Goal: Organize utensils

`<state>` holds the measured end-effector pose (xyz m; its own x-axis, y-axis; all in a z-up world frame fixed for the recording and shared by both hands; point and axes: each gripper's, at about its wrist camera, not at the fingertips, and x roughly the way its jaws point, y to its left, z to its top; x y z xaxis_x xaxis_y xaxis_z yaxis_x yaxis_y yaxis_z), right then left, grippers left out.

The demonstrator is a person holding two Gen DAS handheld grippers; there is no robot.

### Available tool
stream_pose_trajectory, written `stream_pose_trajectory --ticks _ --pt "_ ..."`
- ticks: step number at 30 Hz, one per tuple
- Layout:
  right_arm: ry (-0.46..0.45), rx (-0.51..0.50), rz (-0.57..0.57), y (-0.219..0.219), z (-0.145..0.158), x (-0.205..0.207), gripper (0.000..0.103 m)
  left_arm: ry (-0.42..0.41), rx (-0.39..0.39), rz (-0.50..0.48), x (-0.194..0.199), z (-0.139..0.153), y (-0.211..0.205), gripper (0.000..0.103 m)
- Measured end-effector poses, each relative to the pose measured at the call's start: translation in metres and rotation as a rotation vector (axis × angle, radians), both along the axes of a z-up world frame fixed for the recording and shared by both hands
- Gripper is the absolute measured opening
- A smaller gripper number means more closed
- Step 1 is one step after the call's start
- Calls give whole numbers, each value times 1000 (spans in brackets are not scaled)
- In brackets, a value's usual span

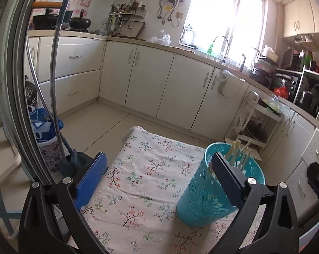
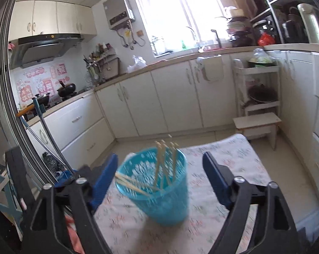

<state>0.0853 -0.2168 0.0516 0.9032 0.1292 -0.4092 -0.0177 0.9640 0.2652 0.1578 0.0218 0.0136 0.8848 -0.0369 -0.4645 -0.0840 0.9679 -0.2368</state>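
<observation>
A teal perforated cup (image 1: 199, 194) stands upright on the floral tablecloth (image 1: 142, 169), with several pale chopsticks (image 1: 241, 152) leaning inside it. My left gripper (image 1: 159, 175) is open and holds nothing. Its right finger (image 1: 227, 180) overlaps the cup's near rim, and the cup sits toward that side. In the right wrist view the same cup (image 2: 159, 196) stands just ahead, framed by the spread blue pads (image 2: 104, 175) of my right gripper (image 2: 160, 177), which is open and apart from the cup. The chopsticks (image 2: 163, 165) stick up past the rim, and this view is motion-blurred.
Metal mop handles (image 1: 53, 74) and a blue bag (image 1: 45, 124) stand left of the table. A white step stool (image 2: 256, 124) and a white rack trolley (image 2: 258, 72) stand beyond the table's far right corner. Cream cabinets (image 1: 151, 80) line the far walls.
</observation>
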Motion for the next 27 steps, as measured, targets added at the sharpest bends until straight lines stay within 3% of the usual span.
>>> stream_pose_trajectory --ticks 2,5,11,14,19,23,27 --pt "19 -20 -34 -6 -1 -27 93 37 28 0 -19 3 -3 95" --pt "66 -54 -65 -10 -4 -61 96 59 75 -31 -53 11 -9 95" --pt "139 -83 -53 3 2 -112 96 108 202 -113 -129 43 -23 95" --pt "155 -80 -56 9 11 -138 96 122 241 -154 -161 62 -28 95" --pt "195 -90 -83 13 25 -174 96 213 290 -241 -213 80 -29 95" --pt "206 -83 -87 13 34 -207 96 170 327 -209 -256 90 -27 95" --pt "211 -76 -77 17 42 -238 96 147 297 -169 -293 98 -19 95"
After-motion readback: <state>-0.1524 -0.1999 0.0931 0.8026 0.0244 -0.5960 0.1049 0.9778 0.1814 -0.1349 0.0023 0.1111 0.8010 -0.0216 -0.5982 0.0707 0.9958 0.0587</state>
